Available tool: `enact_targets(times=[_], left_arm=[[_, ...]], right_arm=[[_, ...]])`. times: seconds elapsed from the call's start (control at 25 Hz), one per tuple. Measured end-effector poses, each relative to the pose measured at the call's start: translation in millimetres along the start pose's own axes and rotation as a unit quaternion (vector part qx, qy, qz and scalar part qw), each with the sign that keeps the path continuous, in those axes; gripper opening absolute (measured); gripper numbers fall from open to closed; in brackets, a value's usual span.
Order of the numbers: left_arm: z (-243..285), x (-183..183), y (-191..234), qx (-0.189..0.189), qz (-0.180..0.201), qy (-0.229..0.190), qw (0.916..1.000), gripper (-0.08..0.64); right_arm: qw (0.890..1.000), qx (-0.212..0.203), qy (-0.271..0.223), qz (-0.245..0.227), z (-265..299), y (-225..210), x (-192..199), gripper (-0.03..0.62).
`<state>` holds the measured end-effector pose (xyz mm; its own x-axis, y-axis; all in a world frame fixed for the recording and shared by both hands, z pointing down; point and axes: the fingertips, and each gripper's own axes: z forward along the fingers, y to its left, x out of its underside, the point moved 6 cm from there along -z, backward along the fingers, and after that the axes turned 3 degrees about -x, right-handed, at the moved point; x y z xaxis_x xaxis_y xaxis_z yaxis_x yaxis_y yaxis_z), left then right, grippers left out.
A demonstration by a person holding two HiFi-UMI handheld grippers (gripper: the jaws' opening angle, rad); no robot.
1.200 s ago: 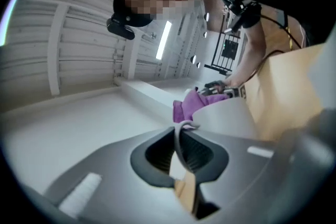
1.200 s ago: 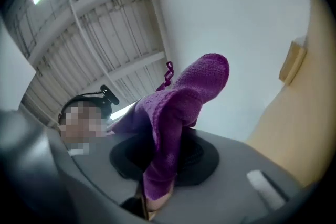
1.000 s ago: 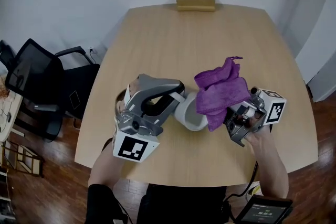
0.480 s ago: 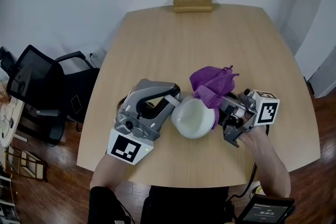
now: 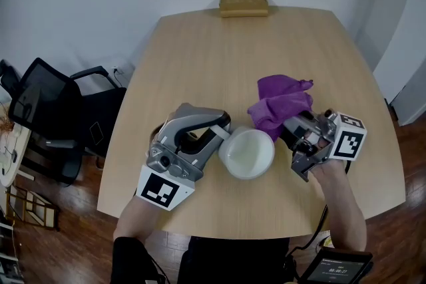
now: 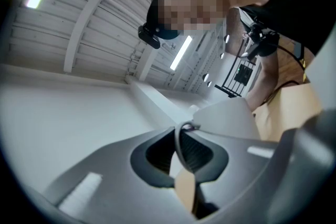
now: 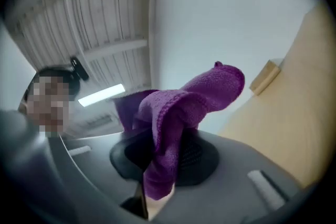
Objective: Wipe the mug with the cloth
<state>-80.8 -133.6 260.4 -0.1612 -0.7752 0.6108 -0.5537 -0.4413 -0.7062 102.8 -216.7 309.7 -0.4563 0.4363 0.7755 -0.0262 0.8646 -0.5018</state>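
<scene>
**Head view:** the cloth (image 5: 279, 103), which a second ago lay draped over the mouth of the mug (image 5: 247, 153), has drawn off and now bunches just right of the mug and beyond it, clear of the rim. The white inside faces up, bare. I judge one pass over the opening finished, with the outer wall likely still to wipe. The left tool (image 5: 224, 134) clamps the mug's left side and the right tool (image 5: 287, 131) sits just right of the mug. The pale wood counter (image 5: 219, 56) has a tan block (image 5: 243, 4) at its edge, far beyond the mug. A black chair (image 5: 50, 110) stands well left of the mug on a dark wood floor (image 5: 40, 236).

**Left gripper view:** the jaws are nearly together, pinching a thin edge of the mug (image 6: 231, 118).

**Right gripper view:** the jaws are closed on a fold of the cloth (image 7: 178, 113), which stands up above them
</scene>
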Motion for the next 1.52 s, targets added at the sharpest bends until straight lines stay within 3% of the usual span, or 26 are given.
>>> enact_targets(times=[0.08,0.12,0.32,0.4,0.52,0.72,0.8,0.88,0.92,1.0,1.04,1.12,1.2,1.32,1.52], left_arm=[[-1,1,-1,-0.003,0.001,0.002,1.0,0.04],[-1,1,-1,-0.003,0.002,0.002,1.0,0.04],[0,-1,0,0.003,0.012,-0.001,0.9999,0.039],[1,-1,0,0.009,0.018,0.0,0.9998,0.038],[0,0,-2,0.018,0.017,0.0,0.9997,0.038],[1,-6,-6,0.018,0.018,-0.014,0.9996,0.04],[2,-7,-3,0.015,0.025,-0.014,0.9995,0.04],[1,-7,-2,0.013,0.035,-0.011,0.9993,0.04],[0,-7,-4,0.012,0.04,-0.01,0.9991,0.04],[-1,-8,-14,0.013,0.049,-0.009,0.9987,0.04],[-1,-10,-20,0.015,0.053,-0.01,0.9984,0.04],[-1,-14,-27,0.02,0.059,-0.014,0.998,0.04],[0,-18,-28,0.027,0.06,-0.02,0.9976,0.04],[1,-19,-27,0.037,0.064,-0.023,0.997,0.038],[2,-20,-29,0.053,0.059,-0.03,0.9964,0.038]], right_arm=[[0.993,-0.079,-0.073,0.045,-7,11,-16,0.078],[0.989,-0.103,-0.088,0.061,-6,15,-18,0.077],[0.984,-0.124,-0.019,0.123,20,9,25,0.078],[0.986,-0.103,-0.001,0.128,24,4,32,0.078],[0.996,-0.02,0.047,0.069,26,-8,39,0.077],[0.989,0.069,0.127,0.008,26,-20,53,0.078],[0.99,0.078,0.118,-0.011,23,-18,40,0.078],[0.998,0.044,0.053,-0.01,13,-9,14,0.078],[1.0,0.008,0.009,0.002,5,-3,1,0.078],[0.995,-0.078,-0.058,0.033,-11,10,-10,0.078],[0.99,-0.113,-0.066,0.046,-15,16,-8,0.078],[0.987,-0.145,-0.033,0.051,-9,24,8,0.078],[0.989,-0.143,0.014,0.044,4,27,24,0.078],[0.99,-0.124,0.035,0.05,13,19,33,0.078],[0.995,-0.029,0.091,0.015,21,-4,45,0.077]])
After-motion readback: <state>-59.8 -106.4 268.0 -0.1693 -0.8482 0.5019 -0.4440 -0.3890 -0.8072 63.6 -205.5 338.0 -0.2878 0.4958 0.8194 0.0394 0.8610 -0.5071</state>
